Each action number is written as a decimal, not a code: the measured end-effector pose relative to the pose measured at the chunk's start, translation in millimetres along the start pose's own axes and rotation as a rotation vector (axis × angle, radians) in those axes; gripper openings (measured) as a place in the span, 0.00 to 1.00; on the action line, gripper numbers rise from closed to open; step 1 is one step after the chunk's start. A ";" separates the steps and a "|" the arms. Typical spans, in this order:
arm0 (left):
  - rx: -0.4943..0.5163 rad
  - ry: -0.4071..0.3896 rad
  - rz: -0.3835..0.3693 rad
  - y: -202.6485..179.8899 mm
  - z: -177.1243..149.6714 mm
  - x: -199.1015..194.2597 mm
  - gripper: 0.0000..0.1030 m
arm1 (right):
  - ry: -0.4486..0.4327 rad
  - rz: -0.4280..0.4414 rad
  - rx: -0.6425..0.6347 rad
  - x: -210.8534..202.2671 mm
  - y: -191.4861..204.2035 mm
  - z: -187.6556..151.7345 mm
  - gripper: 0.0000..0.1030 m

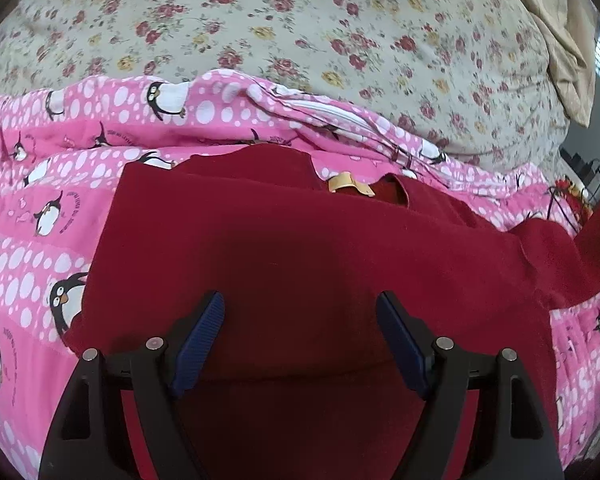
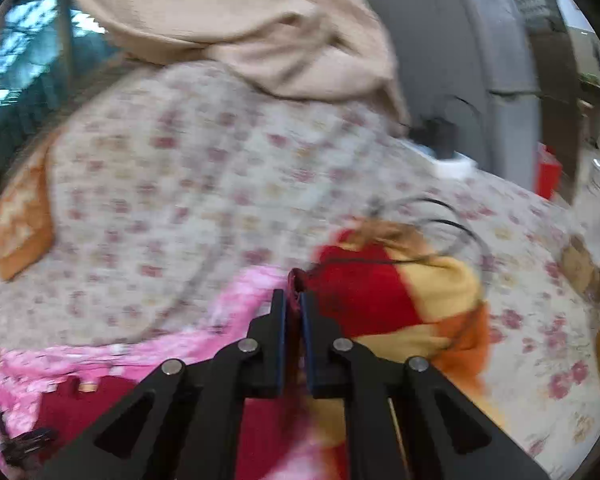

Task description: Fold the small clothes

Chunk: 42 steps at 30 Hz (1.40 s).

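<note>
Meanwhile, a fold of the red garment (image 1: 284, 240) was pinched between the right gripper (image 2: 294, 300) fingertips, while the left gripper (image 1: 300, 312) was held spread above it.

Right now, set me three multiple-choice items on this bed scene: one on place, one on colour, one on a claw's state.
1. Where does the dark red garment lie?
A. on the pink penguin blanket
B. on a chair
C. on the floor

2. What colour are the pads of the left claw?
A. green
B. blue
C. white

3. How is the right claw?
A. wide open
B. shut on red cloth
C. out of view

Key: 1 A, pink blanket shows around the garment; 2 B, both pads are ribbed blue; 3 B, a pinch of red fabric sticks up between its closed fingers.
</note>
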<state>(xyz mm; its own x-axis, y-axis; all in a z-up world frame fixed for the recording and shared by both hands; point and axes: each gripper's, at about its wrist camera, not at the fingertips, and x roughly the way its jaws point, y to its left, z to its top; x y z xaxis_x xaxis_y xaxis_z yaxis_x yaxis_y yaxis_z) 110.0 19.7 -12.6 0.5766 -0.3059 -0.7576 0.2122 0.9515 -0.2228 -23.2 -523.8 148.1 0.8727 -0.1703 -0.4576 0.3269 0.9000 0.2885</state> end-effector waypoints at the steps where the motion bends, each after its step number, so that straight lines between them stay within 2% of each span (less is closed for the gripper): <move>1: -0.005 -0.003 -0.004 0.9 0.7 -0.5 0.64 | -0.004 0.047 -0.008 -5.2 18.1 -2.4 0.07; 4: -0.022 -0.014 -0.019 3.7 2.1 -4.5 0.64 | 0.009 0.222 -0.064 -9.1 99.7 -26.1 0.07; 8: -0.071 -0.051 -0.068 11.1 7.2 -12.3 0.64 | 0.091 0.417 -0.093 14.0 199.0 -82.6 0.07; 11: -0.114 -0.087 -0.089 19.7 12.5 -17.9 0.64 | 0.183 0.481 -0.134 44.6 256.3 -135.6 0.07; 14: -0.153 -0.108 -0.119 26.1 16.5 -19.6 0.64 | 0.276 0.489 -0.145 75.9 287.4 -186.6 0.07; 17: -0.135 -0.097 -0.193 18.0 16.9 -14.1 0.64 | 0.351 0.480 -0.185 97.4 304.3 -226.7 0.10; 20: -0.070 -0.070 -0.268 -3.3 14.1 -4.9 0.64 | 0.426 0.459 -0.210 100.5 306.7 -244.7 0.17; 22: -0.016 -0.050 -0.314 -20.2 11.9 1.8 0.64 | 0.419 0.427 -0.231 88.8 305.2 -245.1 0.34; 25: 0.052 0.037 -0.428 -48.2 10.4 21.7 0.64 | 0.457 0.311 -0.252 63.2 293.4 -242.4 0.52; 28: 0.091 0.111 -0.472 -67.8 8.3 39.4 0.64 | 0.495 0.260 -0.272 50.4 277.3 -254.4 0.55; 30: 0.088 0.114 -0.470 -71.3 8.9 42.6 0.63 | 0.524 0.251 -0.261 51.1 268.0 -264.8 0.55; 31: 0.060 0.109 -0.507 -68.3 11.2 43.0 0.61 | 0.508 0.252 -0.255 49.8 265.1 -269.2 0.58; 32: 0.040 0.107 -0.530 -65.8 12.0 43.1 0.50 | 0.485 0.250 -0.260 49.2 267.0 -271.2 0.61; 33: 0.022 0.111 -0.540 -62.2 12.7 44.1 0.32 | 0.478 0.247 -0.272 49.3 270.7 -273.3 0.70; 34: 0.012 0.119 -0.536 -60.4 12.8 45.8 0.21 | 0.473 0.247 -0.290 49.8 275.6 -275.3 0.80; 35: 0.007 0.126 -0.516 -59.0 12.2 47.0 0.00 | 0.471 0.248 -0.313 50.0 280.8 -277.9 0.85; 36: 0.008 0.132 -0.496 -57.8 11.2 48.0 0.00 | 0.473 0.243 -0.347 51.0 287.6 -281.6 0.90; 38: 0.023 0.120 -0.474 -59.2 10.1 45.4 0.00 | 0.466 0.211 -0.416 50.9 298.3 -287.3 0.91; 42: 0.024 0.050 -0.461 -50.8 18.1 21.0 0.00 | 0.469 0.220 -0.392 52.2 295.0 -285.6 0.92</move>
<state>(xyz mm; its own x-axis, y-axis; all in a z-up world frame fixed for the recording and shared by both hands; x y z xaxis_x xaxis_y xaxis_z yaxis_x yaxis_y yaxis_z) 125.6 -35.6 -6.2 0.3791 -0.6946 -0.6114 0.4564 0.7151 -0.5295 15.1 -152.6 -30.9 0.6238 0.1480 -0.7675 -0.0751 0.9887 0.1295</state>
